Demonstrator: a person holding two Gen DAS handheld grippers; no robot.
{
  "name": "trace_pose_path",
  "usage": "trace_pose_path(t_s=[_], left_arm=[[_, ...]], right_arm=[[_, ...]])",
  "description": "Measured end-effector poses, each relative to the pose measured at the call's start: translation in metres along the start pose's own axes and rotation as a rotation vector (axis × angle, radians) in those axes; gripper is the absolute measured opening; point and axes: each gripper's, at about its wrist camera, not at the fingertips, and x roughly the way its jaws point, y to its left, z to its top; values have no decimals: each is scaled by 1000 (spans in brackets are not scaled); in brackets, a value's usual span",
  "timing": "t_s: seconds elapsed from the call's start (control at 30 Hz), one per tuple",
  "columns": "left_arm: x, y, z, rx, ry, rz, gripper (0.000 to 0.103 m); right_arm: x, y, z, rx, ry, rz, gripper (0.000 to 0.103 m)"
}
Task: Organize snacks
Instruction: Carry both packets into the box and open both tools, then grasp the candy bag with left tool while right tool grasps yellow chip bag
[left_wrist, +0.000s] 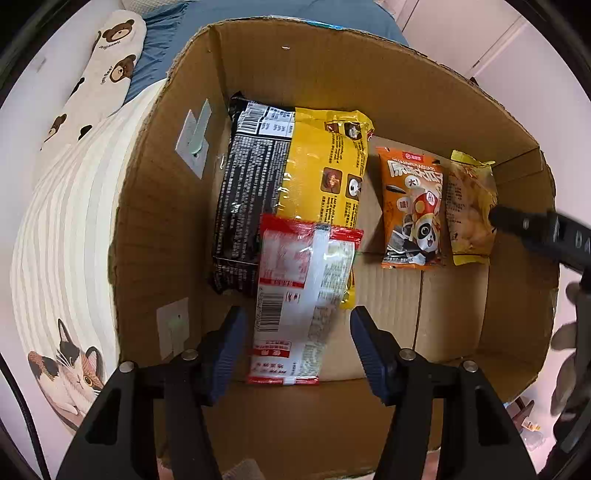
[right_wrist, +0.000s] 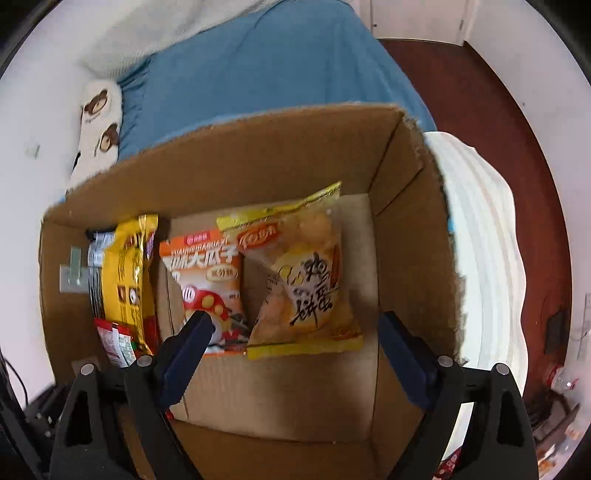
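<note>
Snack packets are seen lying in an open brown cardboard box (left_wrist: 369, 85), viewed from above by both grippers.

Between the spread blue pads of the left gripper (left_wrist: 297, 350), a red-and-white flat noodle packet (left_wrist: 299, 295) is seen untouched, overlapping a large yellow-and-black noodle pack (left_wrist: 291, 177). The right gripper (right_wrist: 295, 354) is held wide open over a yellow translucent biscuit bag (right_wrist: 306, 280), unpinched, just beside an orange panda-printed seed packet (right_wrist: 207, 273). Both grippers are pointed steeply downward.
</note>
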Motion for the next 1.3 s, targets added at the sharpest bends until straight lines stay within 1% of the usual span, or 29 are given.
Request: trace_pose_path(t_s=[0.1, 0.23, 0.33, 0.37, 0.4, 0.47, 0.53, 0.6, 0.63, 0.67, 0.77, 0.8, 0.87, 0.93, 1.03, 1.3], left_arm=[[-1, -2, 1, 10, -22, 18, 57], [-16, -7, -2, 31, -94, 56, 57], [-31, -13, -9, 50, -148, 46, 59], [-35, -13, -12, 49, -162, 42, 71], [-40, -14, -16, 50, -174, 38, 77], [-51, -16, -24, 54, -208, 38, 77], [-60, -16, -32, 63, -231, 33, 77], [-69, -18, -41, 71, -250, 25, 78], [-74, -19, -47, 76, -262, 23, 82], [-79, -21, -53, 82, -272, 23, 90], [-95, -26, -69, 88, -317, 24, 92], [-100, -27, -74, 91, -327, 23, 96], [-110, -30, -85, 95, -352, 17, 99], [-120, -32, -95, 101, -379, 15, 99], [-134, -34, -112, 102, -418, 14, 99], [-161, -37, -150, 86, -467, -24, 99]], right_arm=[[-3, 6, -8, -28, -3, 1, 94], [-18, 12, -25, -58, -46, -10, 94], [-33, 13, -46, -59, -93, 1, 94], [-41, 15, -57, -60, -116, -6, 94], [-44, 14, -63, -61, -134, -14, 94], [-53, 12, -78, -59, -174, -21, 94], [-61, 10, -84, -52, -198, -11, 94], [-74, 10, -98, -54, -236, -11, 94], [-82, 8, -105, -57, -252, -13, 94], [-90, 9, -114, -66, -273, -18, 94], [-106, 11, -133, -80, -316, -20, 94], [-110, 12, -139, -84, -323, -19, 94], [-120, 11, -152, -87, -349, -20, 101], [-131, 10, -169, -94, -389, -44, 101], [-146, 9, -188, -98, -433, -52, 101], [-189, 5, -234, -89, -542, -36, 101]])
